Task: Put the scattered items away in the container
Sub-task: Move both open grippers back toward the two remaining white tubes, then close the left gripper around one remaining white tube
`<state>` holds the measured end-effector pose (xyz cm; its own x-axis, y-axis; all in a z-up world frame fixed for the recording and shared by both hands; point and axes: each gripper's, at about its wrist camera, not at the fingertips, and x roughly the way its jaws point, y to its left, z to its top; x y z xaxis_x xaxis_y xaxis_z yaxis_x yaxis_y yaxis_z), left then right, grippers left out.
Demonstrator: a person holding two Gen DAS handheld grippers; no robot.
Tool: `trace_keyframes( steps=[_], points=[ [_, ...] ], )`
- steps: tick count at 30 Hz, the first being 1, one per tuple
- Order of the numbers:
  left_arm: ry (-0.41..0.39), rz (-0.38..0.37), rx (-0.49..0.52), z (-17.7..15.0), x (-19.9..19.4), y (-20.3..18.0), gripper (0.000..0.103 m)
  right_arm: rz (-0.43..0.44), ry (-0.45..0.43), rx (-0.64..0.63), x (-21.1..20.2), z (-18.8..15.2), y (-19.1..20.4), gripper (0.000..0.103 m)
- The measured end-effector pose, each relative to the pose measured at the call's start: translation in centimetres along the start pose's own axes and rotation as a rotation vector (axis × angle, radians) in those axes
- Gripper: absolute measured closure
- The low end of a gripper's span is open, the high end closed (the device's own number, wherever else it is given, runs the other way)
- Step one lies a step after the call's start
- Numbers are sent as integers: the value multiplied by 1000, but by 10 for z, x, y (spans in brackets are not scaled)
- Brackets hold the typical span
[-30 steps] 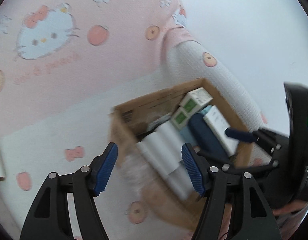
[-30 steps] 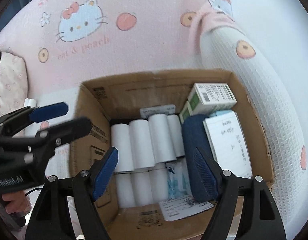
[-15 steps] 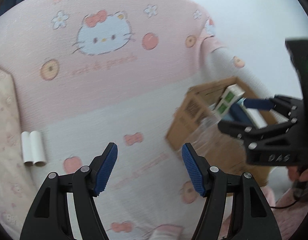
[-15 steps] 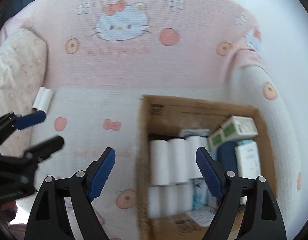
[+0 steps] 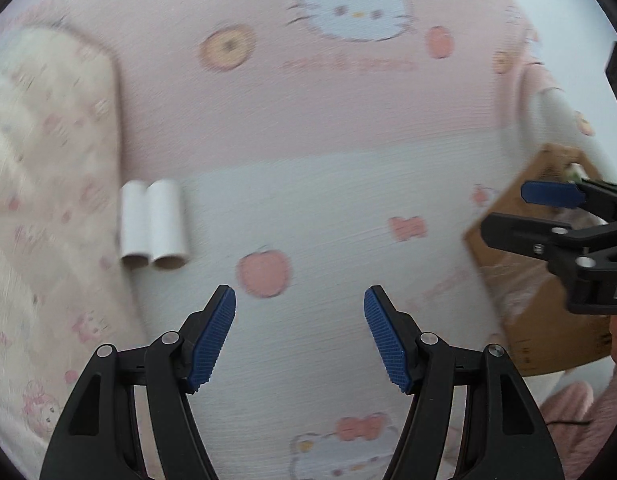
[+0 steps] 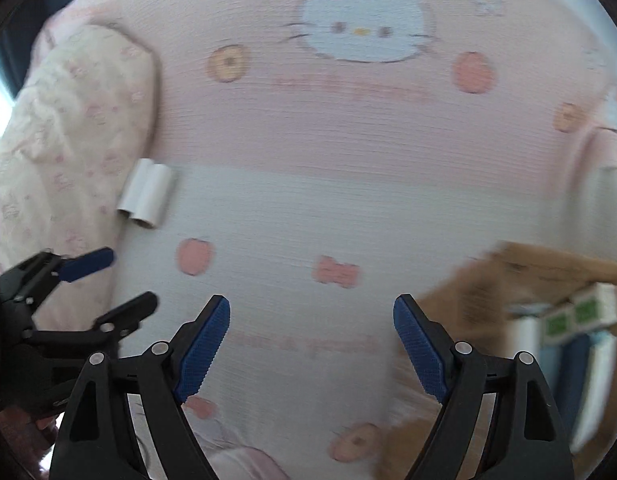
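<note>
Left wrist view: two white paper rolls [image 5: 153, 226] lie side by side on the Hello Kitty sofa cover [image 5: 316, 216], beside a floral cushion [image 5: 40, 168].
The left gripper [image 5: 299, 322] hangs over the seat with jaws apart and empty, the rolls ahead to its left. The right gripper [image 6: 311, 334] is likewise spread wide, holding nothing. The cardboard box [image 6: 492, 292], well apart from the rolls at the sofa's right end, holds green-labelled cartons [image 6: 580, 314].
</note>
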<state>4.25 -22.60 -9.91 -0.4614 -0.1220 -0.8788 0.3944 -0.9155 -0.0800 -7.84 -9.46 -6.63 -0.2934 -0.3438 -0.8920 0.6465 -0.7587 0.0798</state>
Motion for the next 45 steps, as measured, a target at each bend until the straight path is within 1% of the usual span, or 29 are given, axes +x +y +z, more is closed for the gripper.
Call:
trace_keyframes(
  steps=[1,3,5,7,9,12,15,16,17,19,21,23,25,28,31,33,34,36,37,38,39,41,43,45],
  points=[
    [7,6,-14,-1,3,7,32,30,5,6,8,1,3,20],
    [8,-7,-65,-2,8,26,32,85,9,24,22,4,9,20],
    [5,-9,-109,0,12,40,32,137,-5,48,33,6,13,20],
    [-14,1,-150,5,16,56,32,197,-57,74,43,9,15,20],
    [-37,3,-171,10,19,68,32,231,-94,91,53,13,17,20],
    [-47,23,-209,21,31,85,32,238,-111,90,63,21,24,20],
    [-60,46,-233,28,40,96,32,209,-120,100,68,26,31,20],
    [-60,59,-235,30,44,99,32,223,-131,115,70,26,33,18],
    [-57,70,-234,31,48,102,32,252,-144,132,72,26,35,15],
    [-51,92,-236,33,57,109,32,357,-181,157,85,23,37,14],
    [-47,88,-262,33,65,119,32,415,-153,210,109,22,39,14],
    [-44,69,-290,33,71,128,32,438,-108,278,131,22,41,15],
    [-45,56,-301,37,76,135,33,464,-93,314,147,25,45,15],
    [-29,47,-282,44,86,139,34,467,-77,303,159,34,56,15],
    [-10,98,-256,49,93,136,38,468,-69,247,167,45,70,15],
    [2,130,-244,52,99,137,41,438,-69,209,170,48,79,17],
    [11,149,-247,53,102,138,43,423,-66,194,173,49,84,22],
    [39,164,-248,55,110,142,43,411,-53,176,179,49,90,26],
    [28,158,-255,56,110,144,44,417,-57,168,181,48,93,34],
    [27,150,-269,57,110,147,44,419,-65,161,183,47,96,45],
    [26,145,-282,58,110,149,45,417,-68,157,185,47,98,49],
    [22,132,-305,59,112,154,45,430,-53,164,191,47,101,51],
    [26,122,-319,61,114,158,45,472,-31,188,198,49,104,51],
    [26,119,-338,62,117,161,45,506,-33,196,201,51,108,51]
  ],
)
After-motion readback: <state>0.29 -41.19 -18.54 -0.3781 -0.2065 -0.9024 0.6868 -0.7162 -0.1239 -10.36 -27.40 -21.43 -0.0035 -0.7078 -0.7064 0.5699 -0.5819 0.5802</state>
